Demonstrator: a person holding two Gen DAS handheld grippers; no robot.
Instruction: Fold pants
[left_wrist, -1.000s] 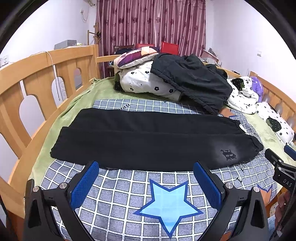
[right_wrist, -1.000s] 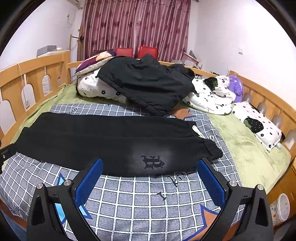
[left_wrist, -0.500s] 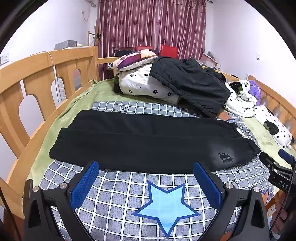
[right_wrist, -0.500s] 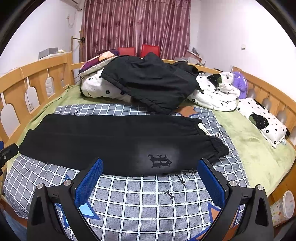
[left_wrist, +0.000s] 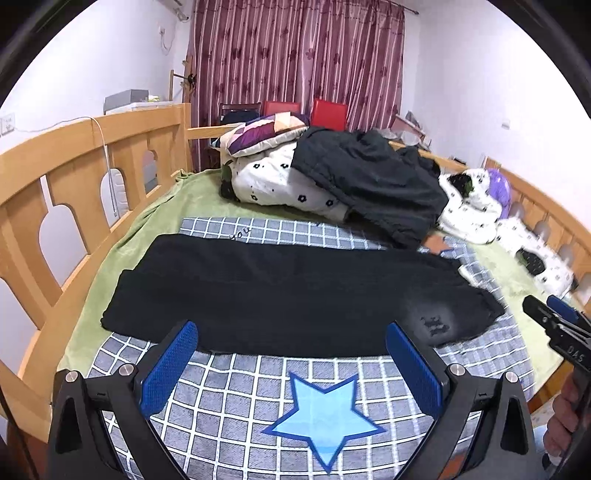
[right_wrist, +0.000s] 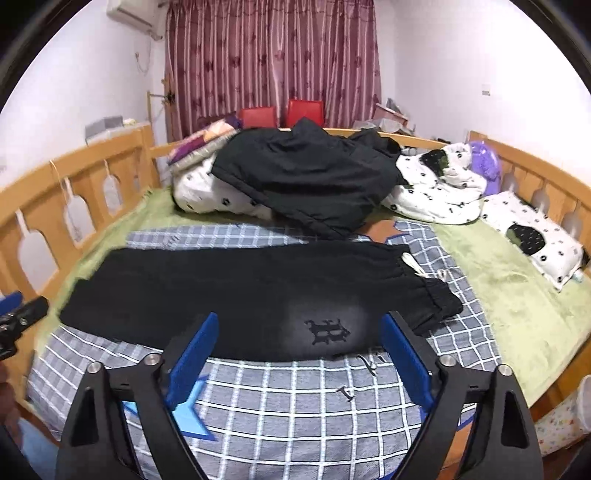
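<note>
The right claw (right_wrist: 299, 354) has just been narrowing, empty, the left claw (left_wrist: 291, 354) spread, both backing off the pants (left_wrist: 280, 295) lying folded lengthwise across the bed (left_wrist: 159, 206).

White walls (left_wrist: 480, 92) all round, and maroon striped curtains (left_wrist: 295, 55) hang closed at the far end. A wooden bed frame (left_wrist: 74, 155) rings the green sheet (right_wrist: 517, 288), red chairs (right_wrist: 280, 112) behind, air conditioner (right_wrist: 129, 14) up high.

The right tool (left_wrist: 554, 317), at the right edge of the left wrist view, bears white letters "DAS". The black pants (right_wrist: 258, 295) carry an ornate emblem; its characters are illegible.
</note>
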